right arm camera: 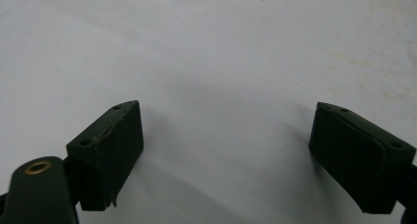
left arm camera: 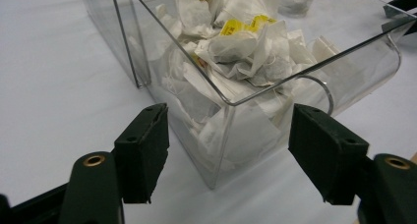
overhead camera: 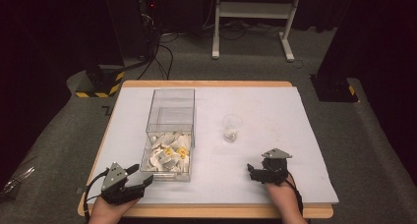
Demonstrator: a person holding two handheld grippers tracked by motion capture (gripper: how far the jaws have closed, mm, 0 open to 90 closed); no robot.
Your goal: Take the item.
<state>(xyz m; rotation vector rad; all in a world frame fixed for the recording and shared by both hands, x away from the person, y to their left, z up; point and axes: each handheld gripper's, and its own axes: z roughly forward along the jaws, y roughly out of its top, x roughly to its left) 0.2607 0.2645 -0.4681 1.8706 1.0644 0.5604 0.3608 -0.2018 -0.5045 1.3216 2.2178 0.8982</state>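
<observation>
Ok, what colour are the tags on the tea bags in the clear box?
Yellow, on white tea bags in the clear box; the left gripper view shows them best.

box [overhead camera: 171, 117]: clear, see-through plastic
tea bags [left arm camera: 236, 47]: white paper, some with yellow tags
cup [overhead camera: 231, 127]: clear
table cover [overhead camera: 265, 121]: plain white, faint brownish specks
table edge [overhead camera: 206, 83]: light wood
left gripper [left arm camera: 228, 153]: black jaws, brass-coloured rivets
floor [overhead camera: 373, 150]: grey carpet

A wooden-edged table covered with a white sheet [overhead camera: 275, 111] stands on grey carpeted floor [overhead camera: 373, 150]. Behind it, a white metal frame stand [overhead camera: 253, 10] rests against darkness. Black cables [overhead camera: 160, 57] trail across the carpet, and yellow-and-black striped base blocks [overhead camera: 98, 84] sit at the left.
</observation>
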